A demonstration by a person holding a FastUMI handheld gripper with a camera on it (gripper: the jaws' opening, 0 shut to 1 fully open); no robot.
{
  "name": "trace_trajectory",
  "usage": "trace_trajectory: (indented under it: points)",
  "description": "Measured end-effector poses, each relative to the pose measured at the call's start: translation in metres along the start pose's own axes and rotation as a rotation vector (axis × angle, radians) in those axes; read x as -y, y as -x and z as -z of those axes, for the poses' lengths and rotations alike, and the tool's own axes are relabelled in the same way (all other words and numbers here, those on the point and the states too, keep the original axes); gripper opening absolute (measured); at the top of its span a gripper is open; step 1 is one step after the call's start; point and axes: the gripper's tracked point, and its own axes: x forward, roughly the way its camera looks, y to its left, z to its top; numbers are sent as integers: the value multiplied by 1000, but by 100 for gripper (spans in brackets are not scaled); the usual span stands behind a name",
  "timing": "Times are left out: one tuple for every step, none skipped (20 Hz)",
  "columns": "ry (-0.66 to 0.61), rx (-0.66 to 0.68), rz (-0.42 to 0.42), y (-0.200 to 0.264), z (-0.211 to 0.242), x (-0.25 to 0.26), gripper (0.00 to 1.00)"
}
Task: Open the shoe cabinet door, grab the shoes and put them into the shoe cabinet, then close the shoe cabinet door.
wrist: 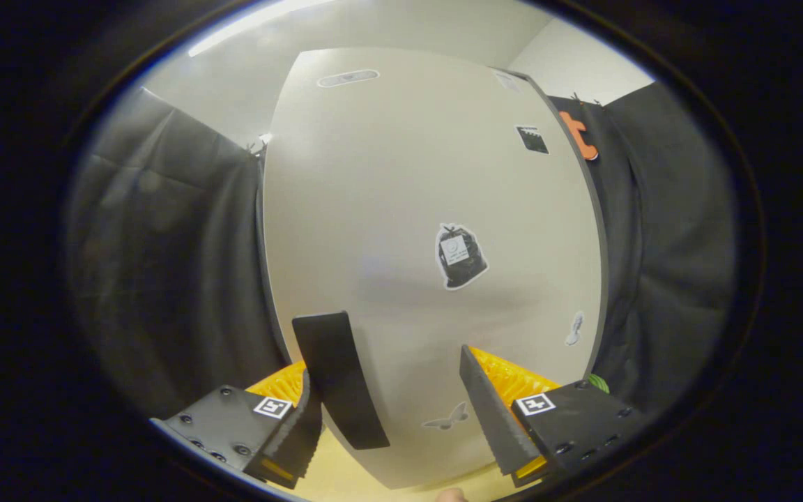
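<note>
The shoe cabinet's pale door (pixel 401 209) stands right in front of me, taking up the space just ahead of the fingers. It carries several stickers, among them a black bag-shaped one (pixel 459 256). A black strip handle (pixel 337 376) runs down the door's lower left part. My gripper (pixel 384 369) is open, fingers wide apart and close to the door. The handle lies between them, right beside the left finger (pixel 297 432), which is not pressing on it. The right finger (pixel 492 411) is well clear of the handle.
Black cloth walls hang on both sides of the cabinet (pixel 164 279). A yellowish wooden surface (pixel 346 477) shows below the door. A small green object (pixel 598 382) peeks out behind the right finger's mount. A person's fingertip (pixel 452 495) shows at the very bottom.
</note>
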Motion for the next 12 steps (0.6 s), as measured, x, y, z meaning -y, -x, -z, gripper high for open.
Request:
trace_trajectory:
  points:
    - [1,2,-3,-2,0,-2,100]
    - [2,4,-6,-5,1,-3,100]
    - [5,4,-11,-8,1,-4,100]
    - [9,4,-15,-11,0,-5,100]
    - [13,4,-20,-15,0,-6,100]
    - [16,4,-24,-17,0,-7,100]
    - [17,4,-28,-20,-1,-8,100]
    - [16,3,-31,-23,0,-8,100]
    - [15,3,-35,-25,0,-9,100]
    - [15,2,-41,-27,0,-10,100]
    - [14,-1,-45,-29,0,-11,100]
    - [11,-2,-49,-31,0,-11,100]
